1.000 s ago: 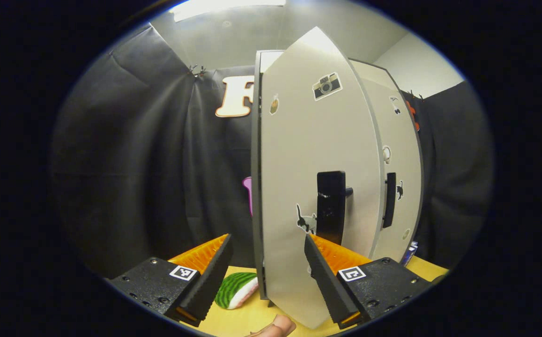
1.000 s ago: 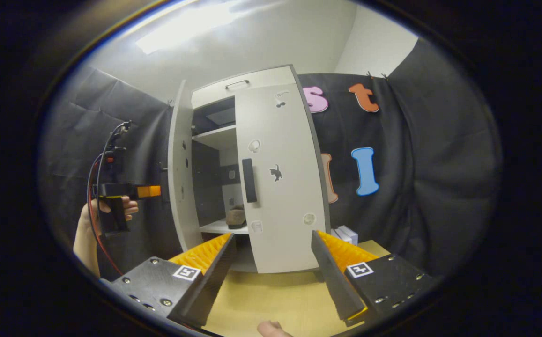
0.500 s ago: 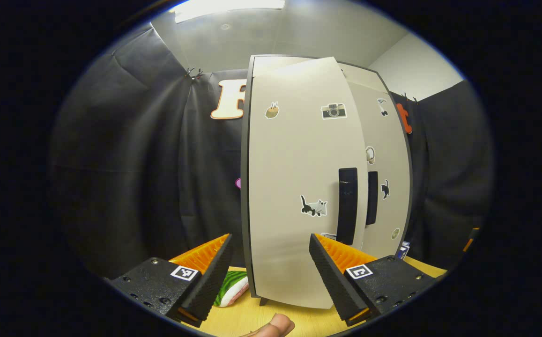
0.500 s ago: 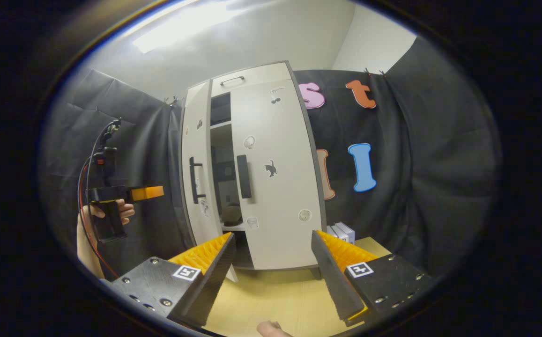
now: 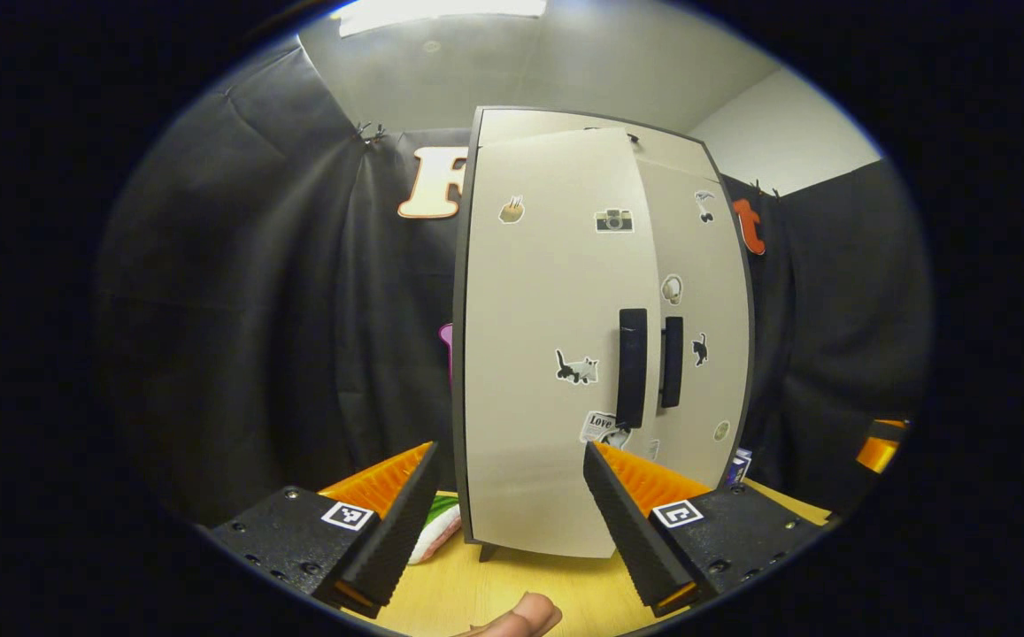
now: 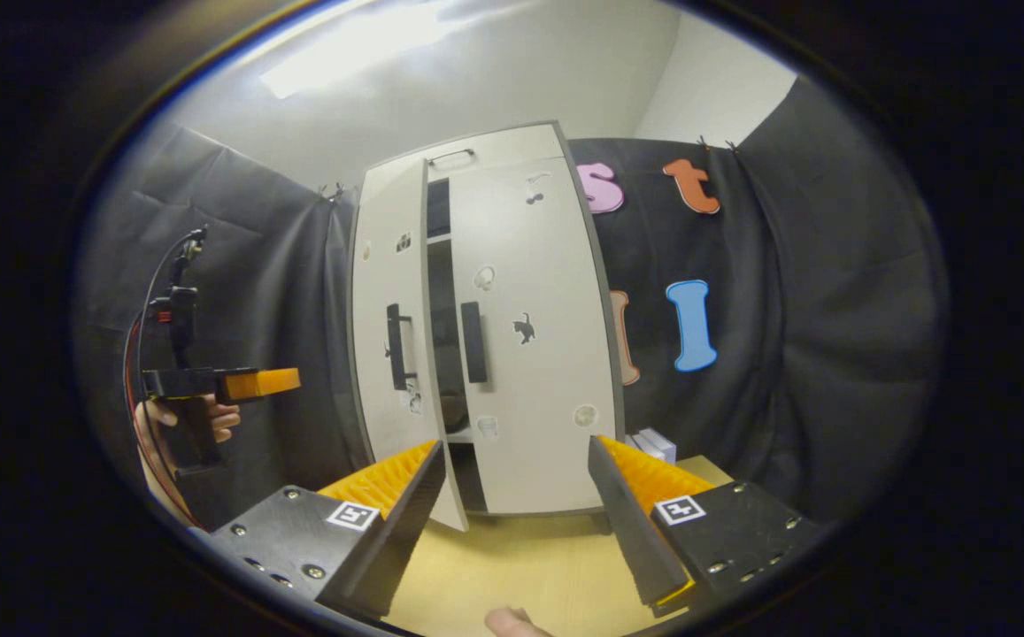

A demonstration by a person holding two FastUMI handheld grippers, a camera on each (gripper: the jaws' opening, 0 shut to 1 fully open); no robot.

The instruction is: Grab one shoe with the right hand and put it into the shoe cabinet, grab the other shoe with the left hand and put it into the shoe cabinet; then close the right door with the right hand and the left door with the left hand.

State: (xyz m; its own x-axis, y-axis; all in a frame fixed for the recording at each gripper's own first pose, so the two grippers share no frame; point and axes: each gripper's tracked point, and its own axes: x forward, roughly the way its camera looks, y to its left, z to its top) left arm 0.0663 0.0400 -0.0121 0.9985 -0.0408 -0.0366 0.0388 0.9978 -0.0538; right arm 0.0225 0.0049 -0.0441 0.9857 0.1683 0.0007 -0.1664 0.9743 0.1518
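Note:
The pale shoe cabinet (image 5: 547, 495) stands on the wooden table (image 5: 494, 593), straight ahead of my left gripper (image 5: 507, 531), which is open, holds nothing and hangs a little short of it. The left door (image 5: 538, 292) with its dark handle (image 5: 632, 367) sits almost flush beside the shut right door (image 5: 702, 265). In the right gripper view the left door (image 6: 388, 265) stands slightly ajar, leaving a narrow dark gap (image 6: 441, 345) beside the right door (image 6: 538, 372). The doors hide the shoes. My right gripper (image 6: 516, 522) is open and holds nothing. A hand holds the left gripper (image 6: 290, 381) left of the cabinet.
A watermelon-patterned item (image 5: 430, 531) lies on the table at the cabinet's left foot. A small white and blue box (image 6: 653, 442) sits at the cabinet's right side. Black cloth walls close in behind and on both sides.
The left door has swung from wide open to nearly shut, narrowing the gap and hiding the shelves. The left gripper has drawn back a little from the door.

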